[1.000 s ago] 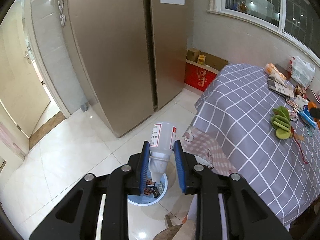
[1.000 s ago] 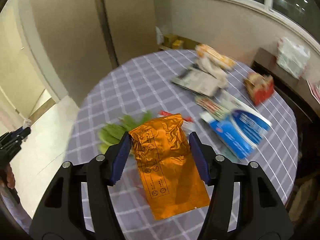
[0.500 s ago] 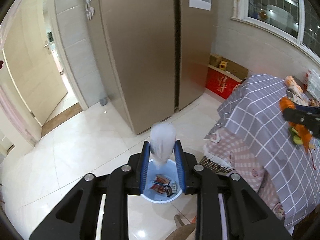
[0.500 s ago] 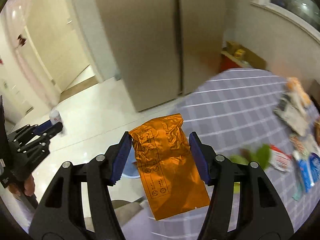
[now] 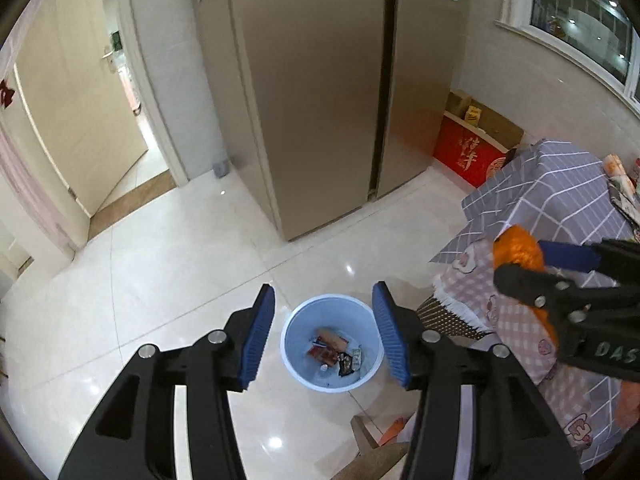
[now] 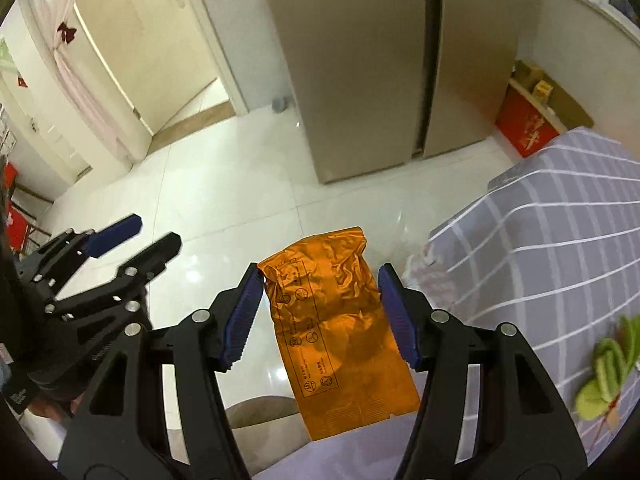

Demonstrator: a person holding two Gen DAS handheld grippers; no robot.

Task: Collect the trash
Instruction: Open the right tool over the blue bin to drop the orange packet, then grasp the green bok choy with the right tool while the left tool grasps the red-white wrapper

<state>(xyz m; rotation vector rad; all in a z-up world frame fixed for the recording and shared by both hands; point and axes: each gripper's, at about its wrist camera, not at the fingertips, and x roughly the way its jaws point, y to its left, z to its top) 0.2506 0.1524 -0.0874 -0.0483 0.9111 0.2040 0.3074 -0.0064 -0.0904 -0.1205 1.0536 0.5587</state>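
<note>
Left wrist view, left hand-held gripper [image 5: 323,336] opening, empty, above round pale-blue plastic bin [image 5: 296,322], right hand-held gripper [image 6: 320,314] clamping crinkled orange foil packet [image 6: 336,320].

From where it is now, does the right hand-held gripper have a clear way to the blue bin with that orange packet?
Probably yes. The right hand-held gripper, shut on the orange packet, is beside the blue bin; the left hand-held gripper, jaws opening and empty, hangs over the bin and may crowd it.

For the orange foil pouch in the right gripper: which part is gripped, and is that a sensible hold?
The right gripper clamps the orange pouch across its upper half, one pad on each long side edge, coming from the bottom end. That seems sensible: the pouch is flat and crinkled, so squeezing edge to edge bunches the foil firmly while the top points toward the blue bin.
</note>
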